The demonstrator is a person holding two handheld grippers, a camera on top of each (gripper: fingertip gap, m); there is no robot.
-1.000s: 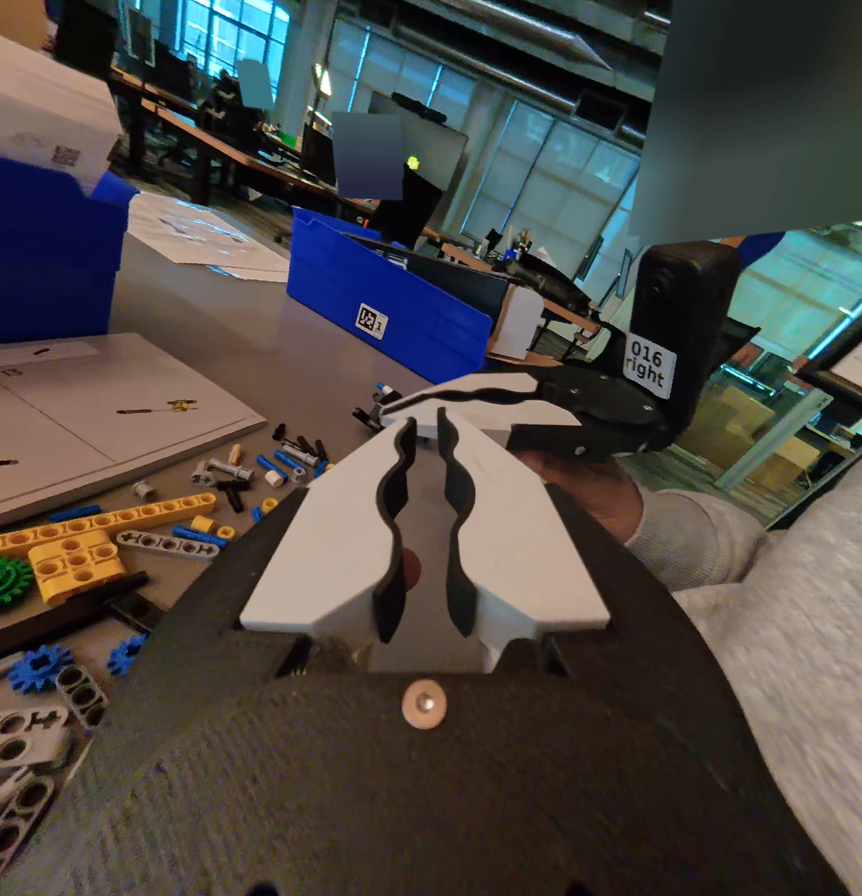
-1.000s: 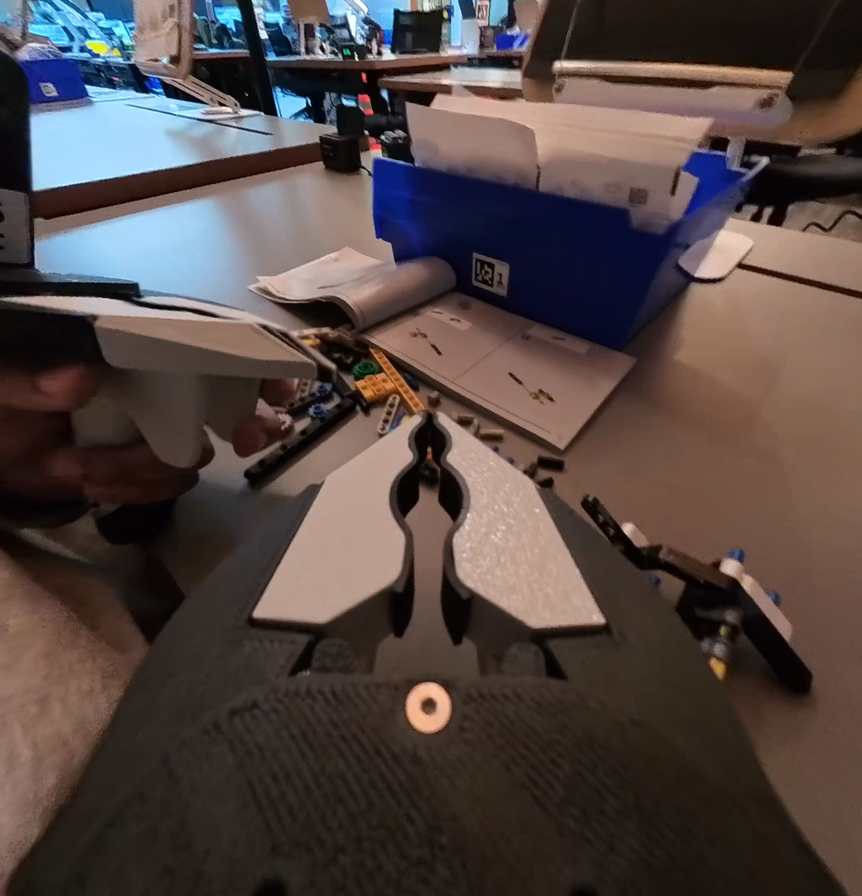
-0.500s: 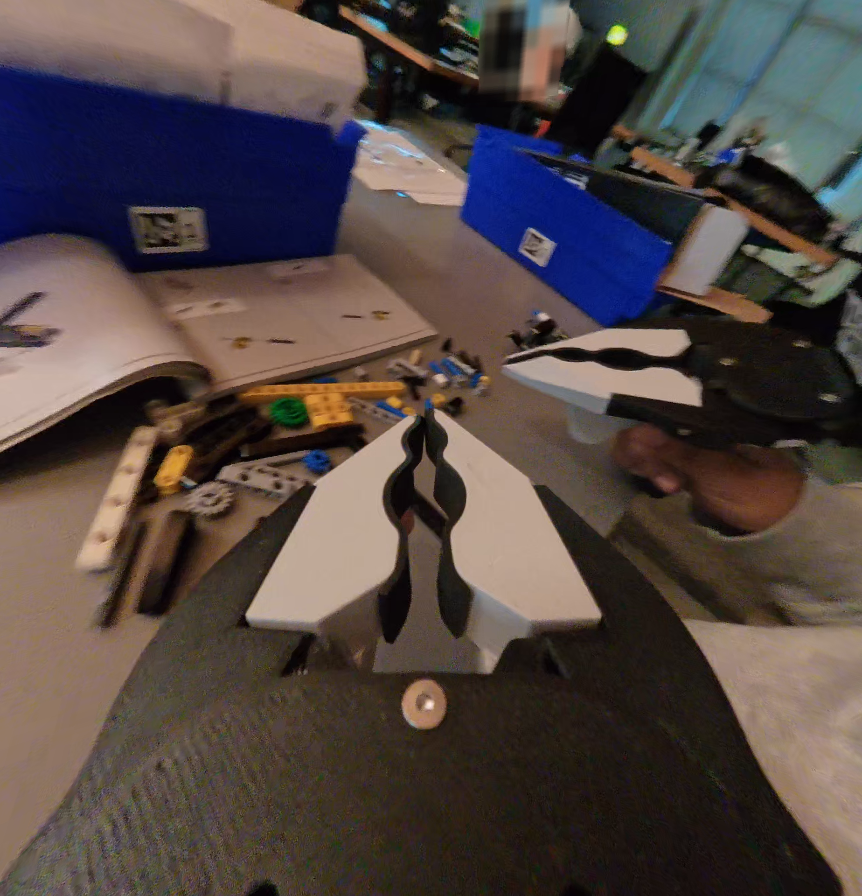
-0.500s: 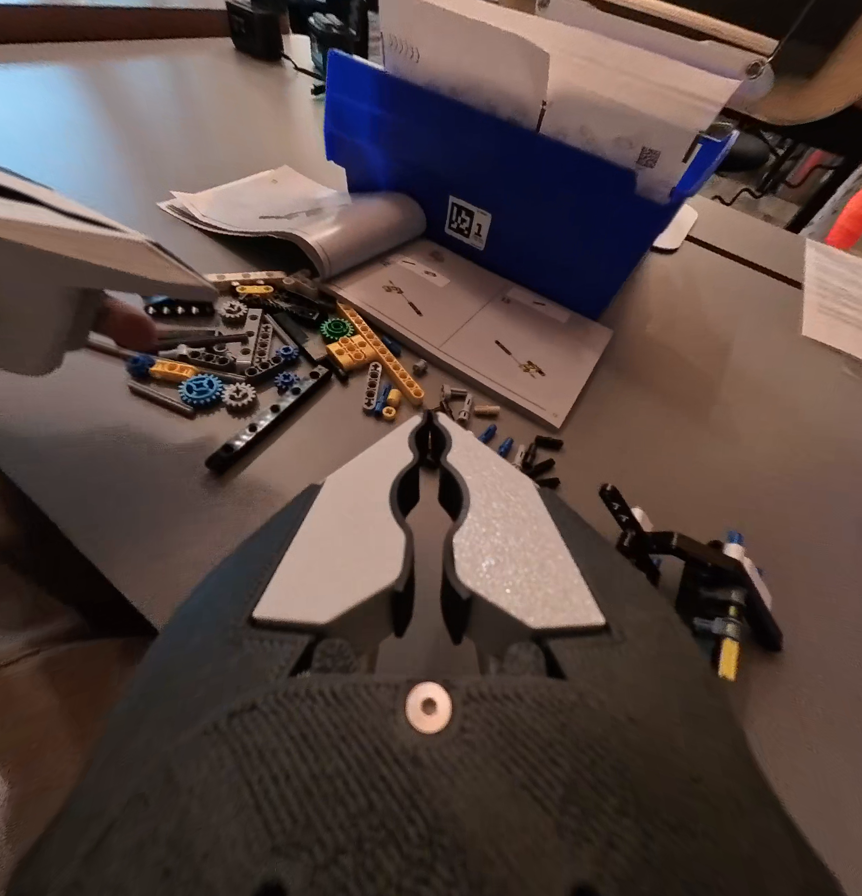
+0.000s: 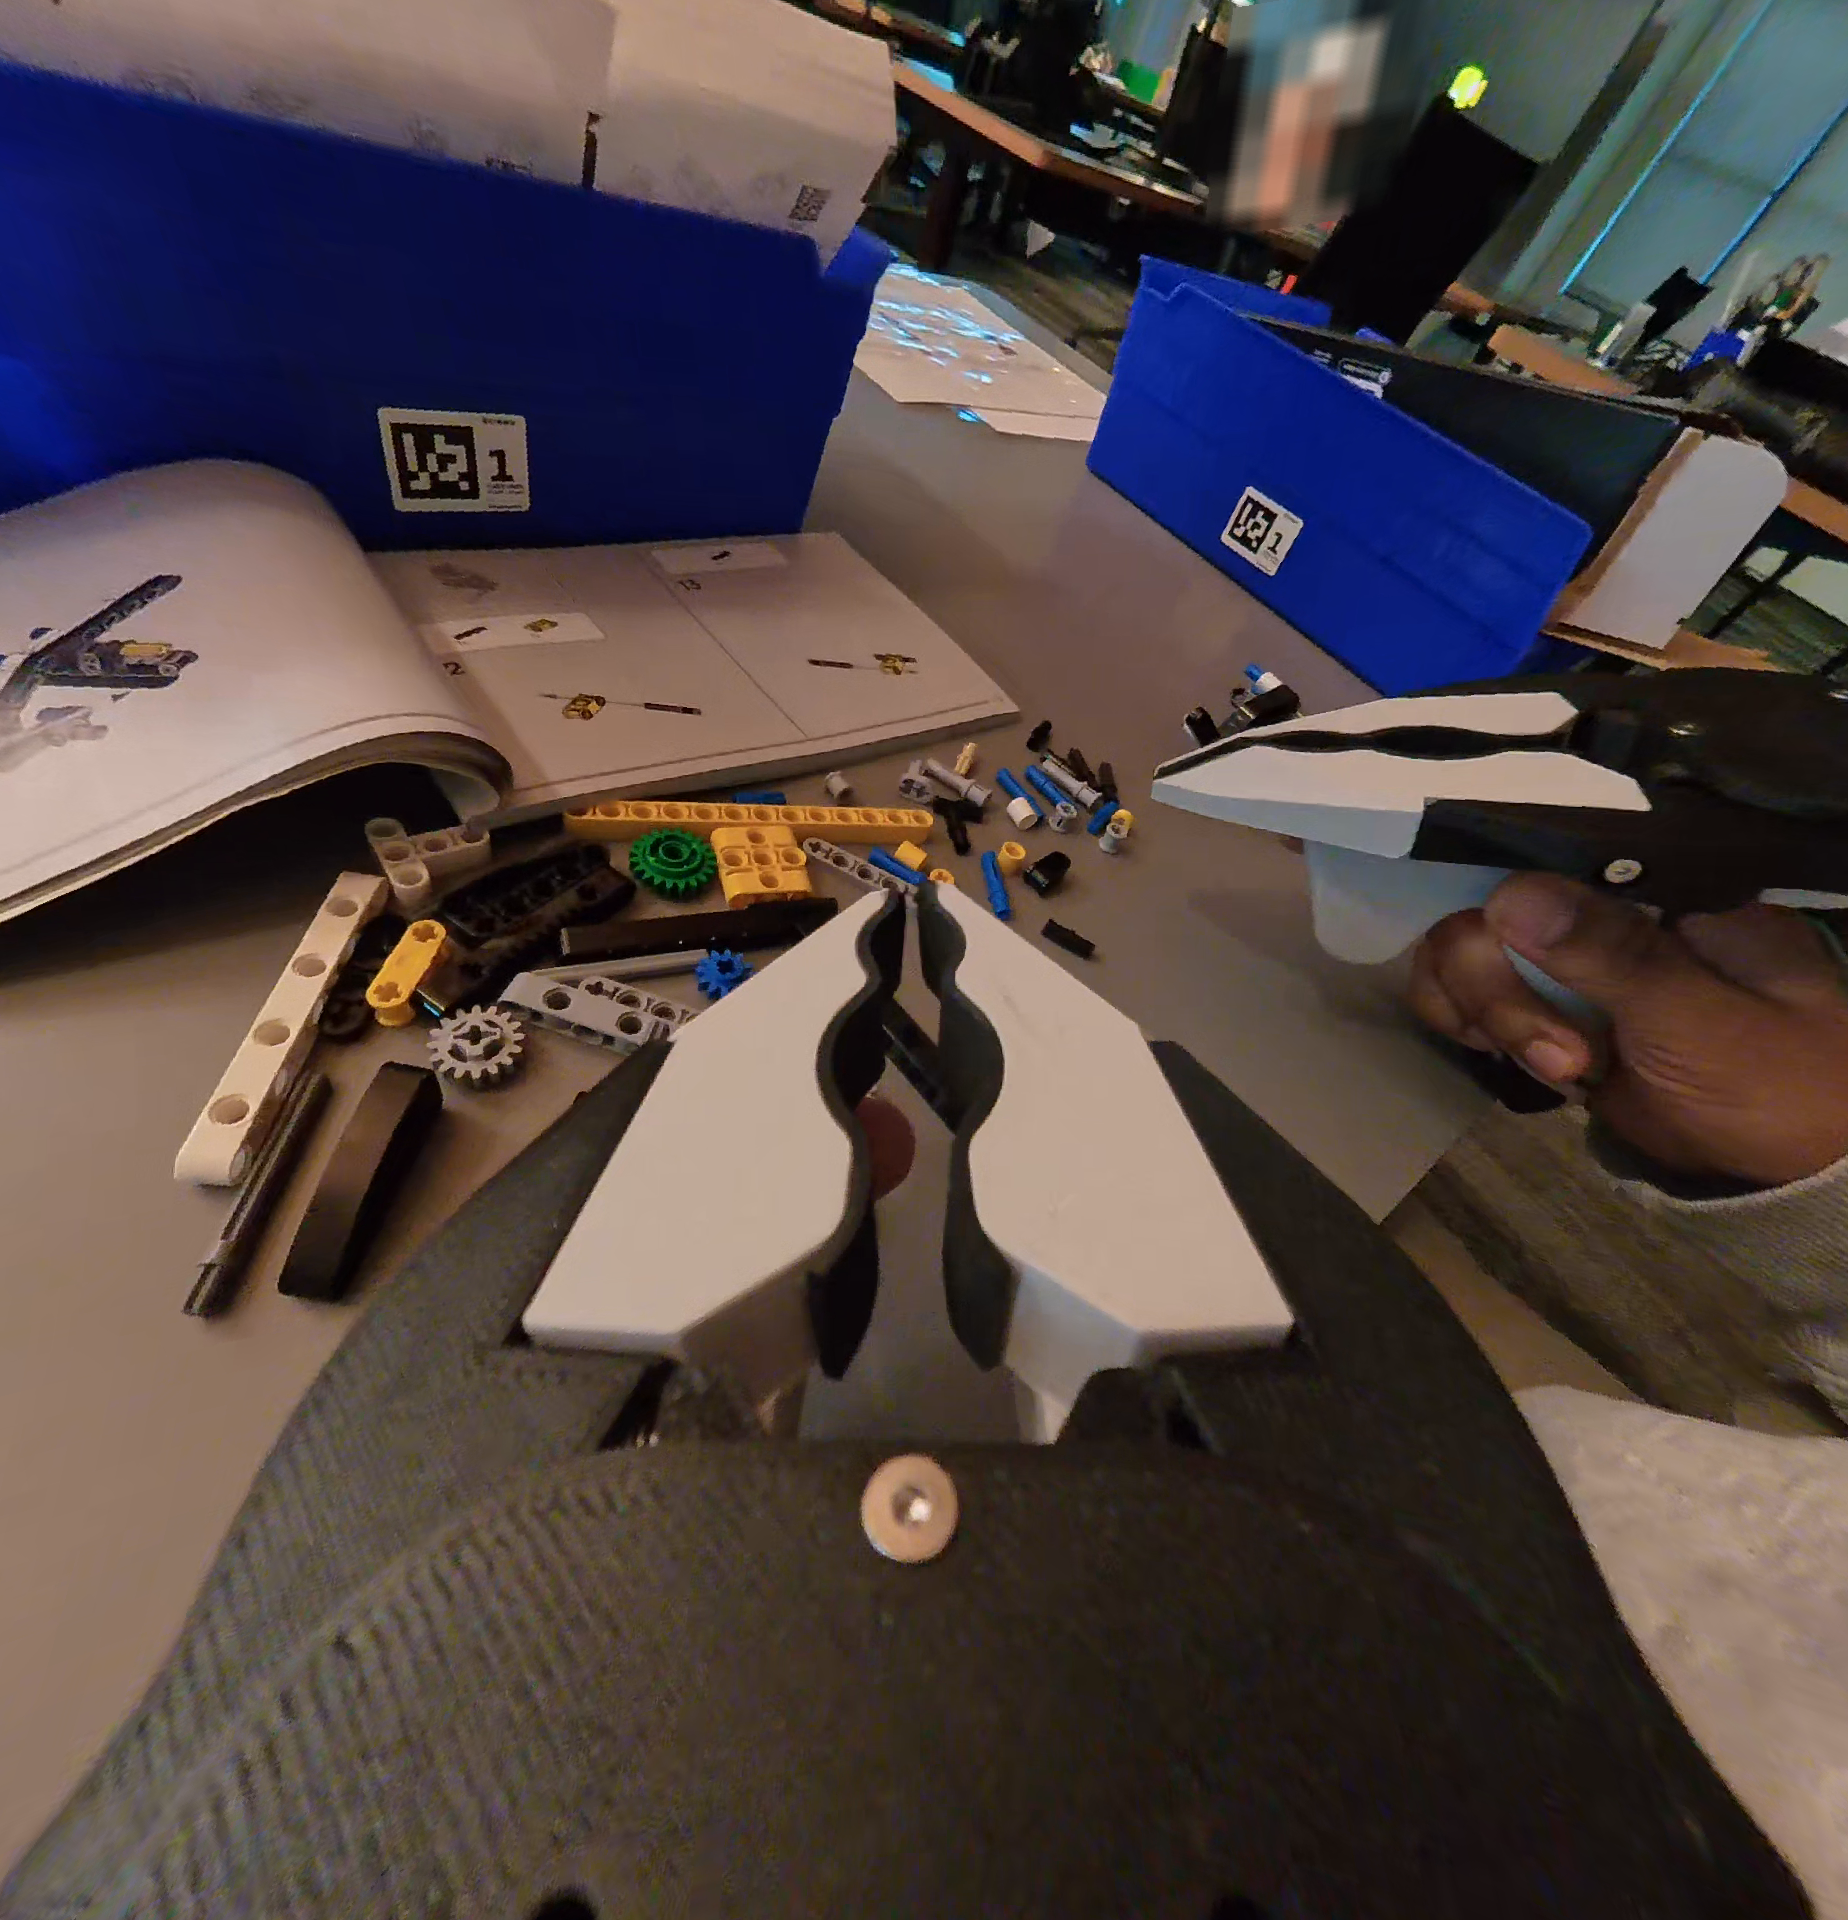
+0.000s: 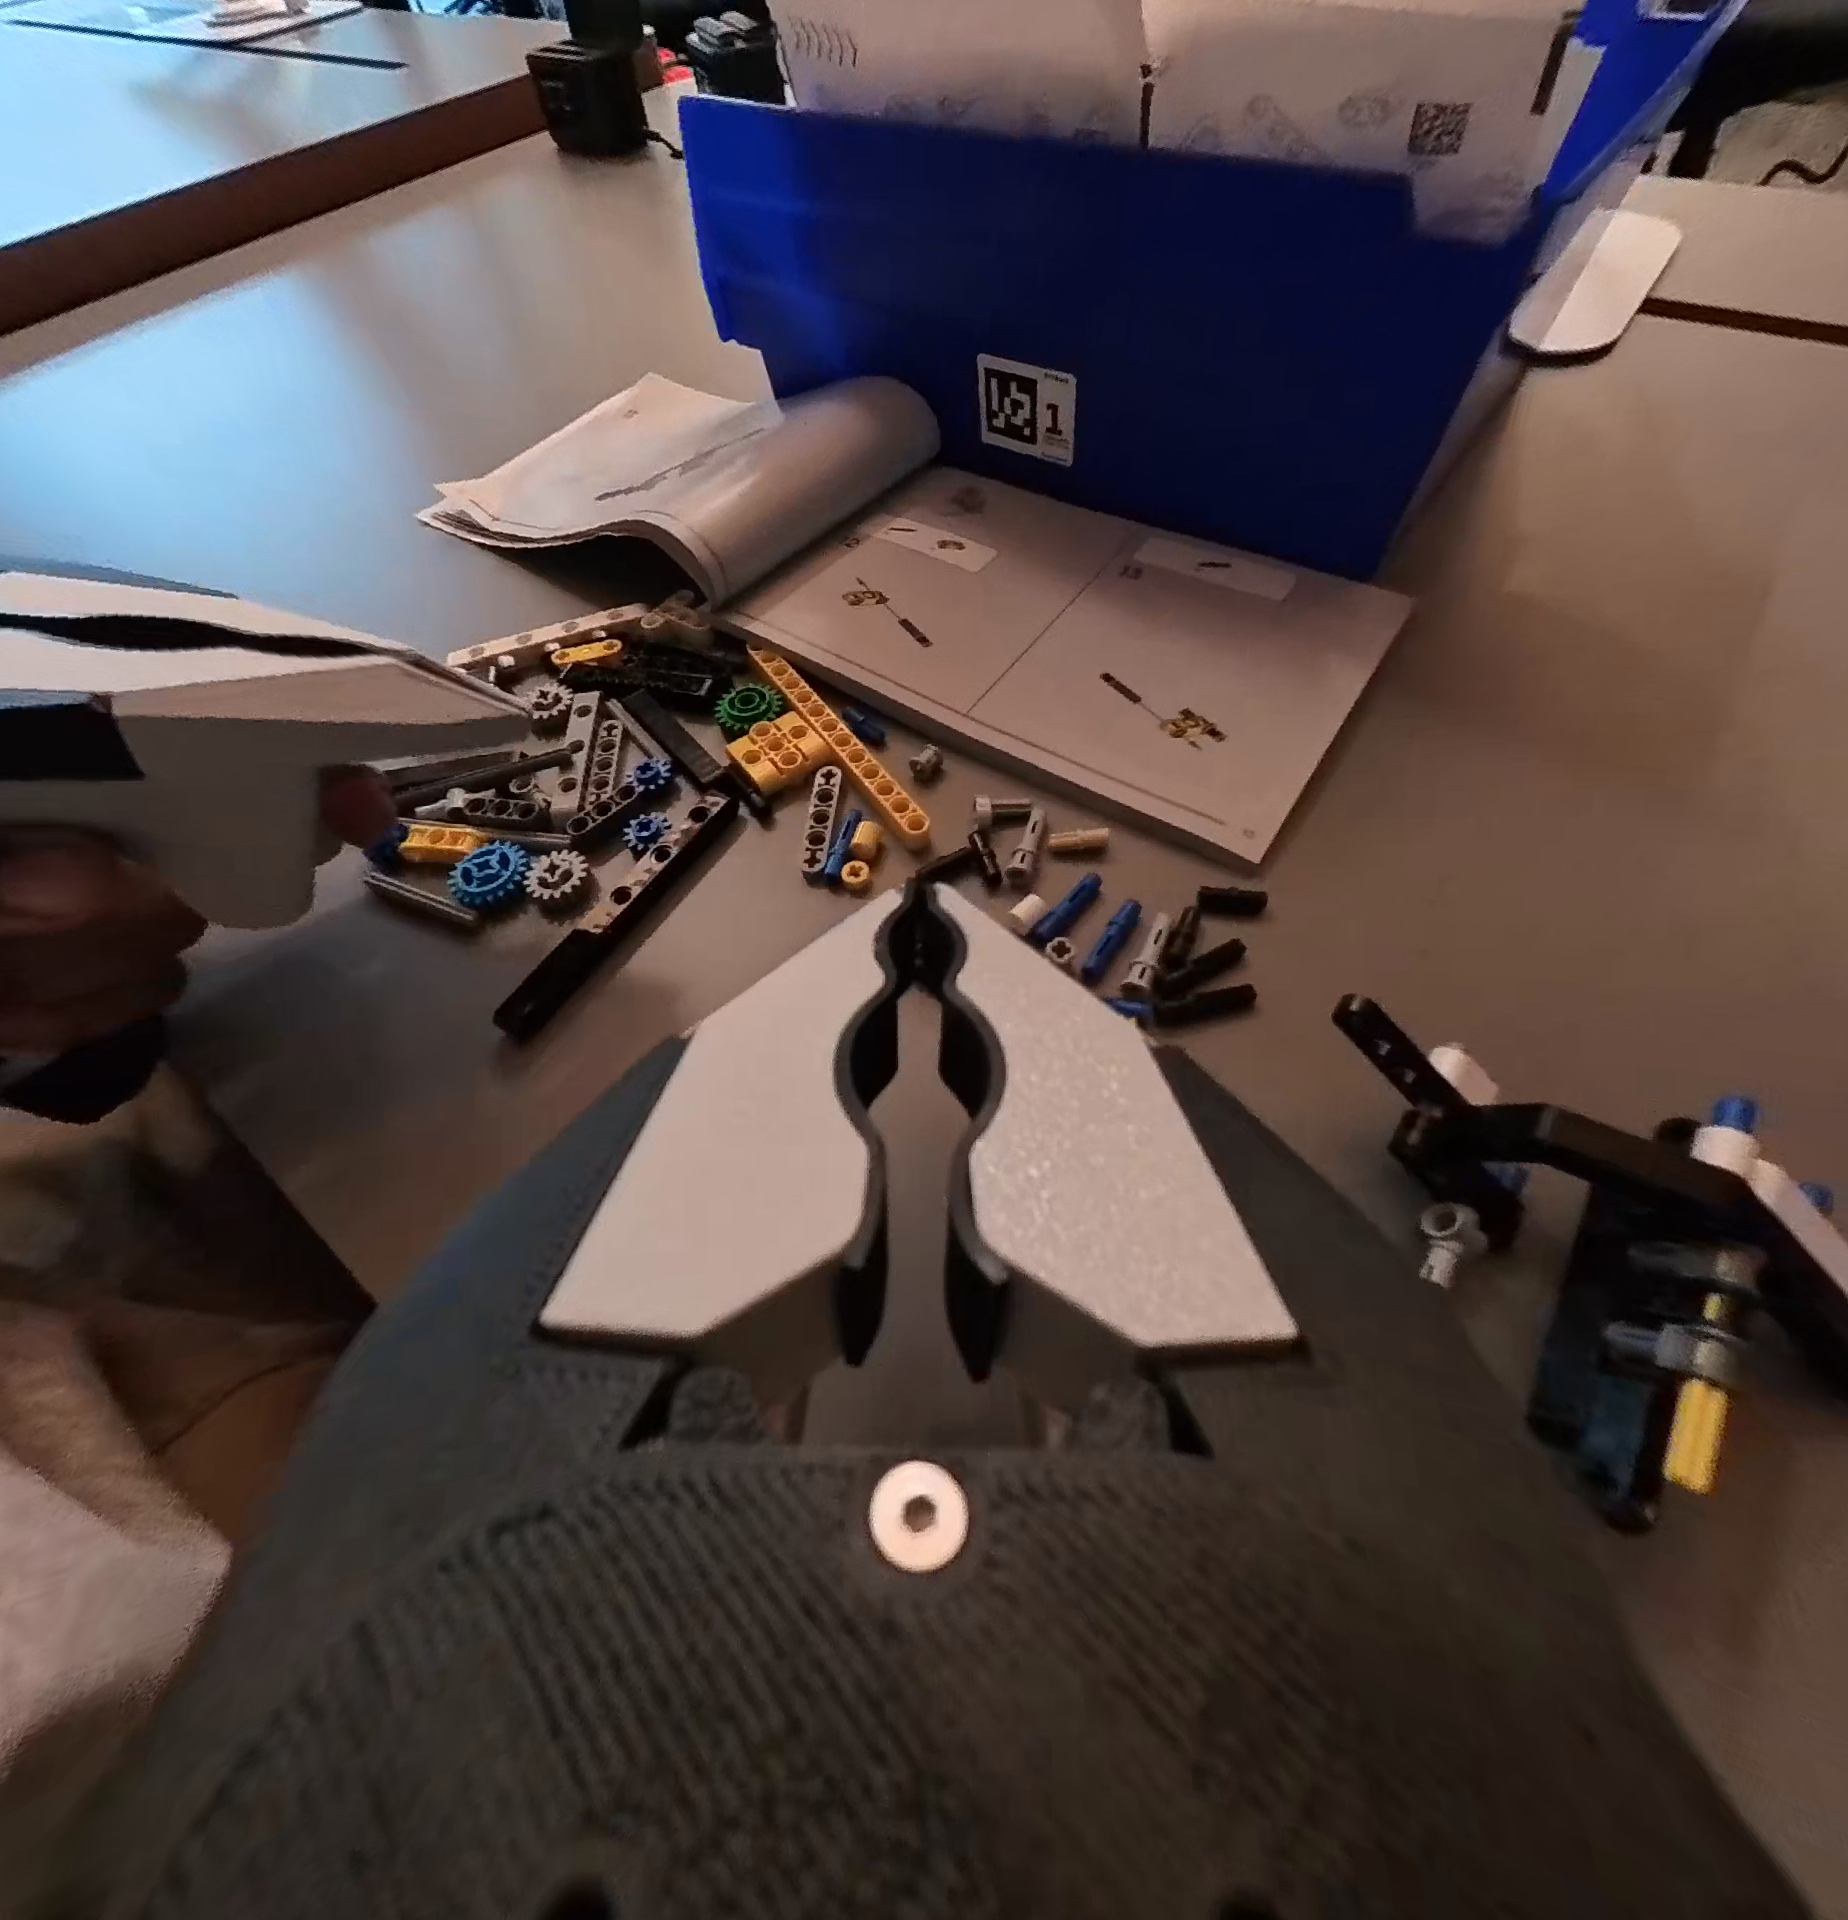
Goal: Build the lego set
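Observation:
Loose lego pieces lie on the grey table: a long yellow beam (image 5: 754,821) (image 6: 847,748), a green gear (image 5: 673,862) (image 6: 748,710), grey and blue gears, black beams, and small blue and black pins (image 5: 1045,800) (image 6: 1138,935). A half-built black assembly (image 6: 1626,1174) with white, blue and yellow parts lies at the right; it also shows far off in the left wrist view (image 5: 1247,701). My left gripper (image 5: 907,899) (image 6: 515,698) is shut and empty above the pile. My right gripper (image 6: 920,891) (image 5: 1159,774) is shut and empty above the pins.
An open instruction booklet (image 5: 691,644) (image 6: 1055,665) lies behind the pieces. A blue bin (image 5: 380,312) (image 6: 1107,291) with white paper stands behind it. A second blue bin (image 5: 1335,499) stands at the far right. The near table edge is close under both hands.
Both grippers have tilted down and moved toward the pile of pieces. The left view has swung left onto the table, and the left jaws have gone from slightly apart to shut.

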